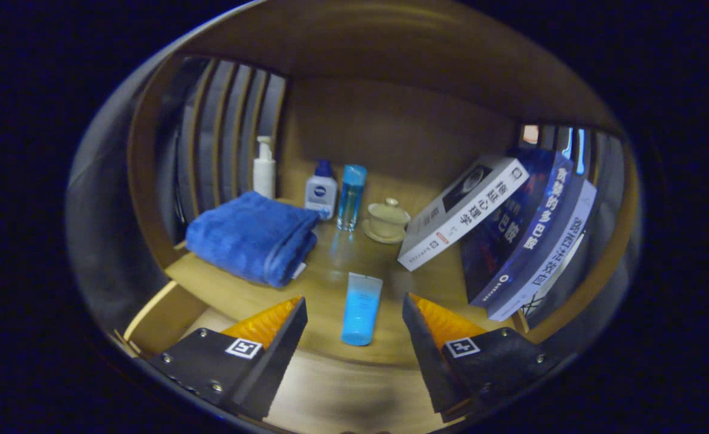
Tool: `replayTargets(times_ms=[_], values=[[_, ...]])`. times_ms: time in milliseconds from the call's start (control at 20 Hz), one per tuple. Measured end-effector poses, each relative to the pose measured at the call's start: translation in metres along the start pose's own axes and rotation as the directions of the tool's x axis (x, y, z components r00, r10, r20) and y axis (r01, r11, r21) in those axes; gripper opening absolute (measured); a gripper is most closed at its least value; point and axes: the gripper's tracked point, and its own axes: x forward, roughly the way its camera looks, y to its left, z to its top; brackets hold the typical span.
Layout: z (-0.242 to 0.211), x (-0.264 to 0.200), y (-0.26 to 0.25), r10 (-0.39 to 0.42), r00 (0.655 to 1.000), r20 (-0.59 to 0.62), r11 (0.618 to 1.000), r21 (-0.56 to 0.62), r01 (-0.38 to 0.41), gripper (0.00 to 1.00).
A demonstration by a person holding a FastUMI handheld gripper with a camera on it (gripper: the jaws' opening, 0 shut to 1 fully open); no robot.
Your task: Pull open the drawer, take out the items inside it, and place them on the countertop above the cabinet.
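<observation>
Gripper view: my gripper [354, 313] released, fingers straddle blue tube [361, 308] lying flat on countertop [324, 277], right of towel [252, 236]; seems just placed.

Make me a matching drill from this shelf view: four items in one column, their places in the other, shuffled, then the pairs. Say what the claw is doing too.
Items
1. blue tube
2. folded blue towel
3. lidded cup on a saucer
4. white pump bottle

Places
A. behind the towel, by the slatted side wall
B. lying flat between the open fingers
C. just left of the leaning books
D. left part of the countertop, ahead of the left finger

Pairs: 1-B, 2-D, 3-C, 4-A

The claw is open, fingers either side of the tube, not touching it.
</observation>
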Motion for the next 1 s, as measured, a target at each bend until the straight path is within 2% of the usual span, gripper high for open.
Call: replayTargets(times_ms=[250, 550, 800, 1000], values=[[-0.004, -0.093, 0.040, 0.074, 0.988, 0.136, 0.997, -0.010, -0.073, 0.95], [-0.049, -0.187, 0.065, 0.061, 0.962, 0.265, 0.998, -0.025, -0.056, 0.96], [-0.100, -0.229, 0.087, 0.060, 0.951, 0.305, 0.998, -0.035, -0.052, 0.96], [-0.167, -0.240, 0.111, 0.081, 0.965, 0.250, 0.997, -0.032, -0.075, 0.96]])
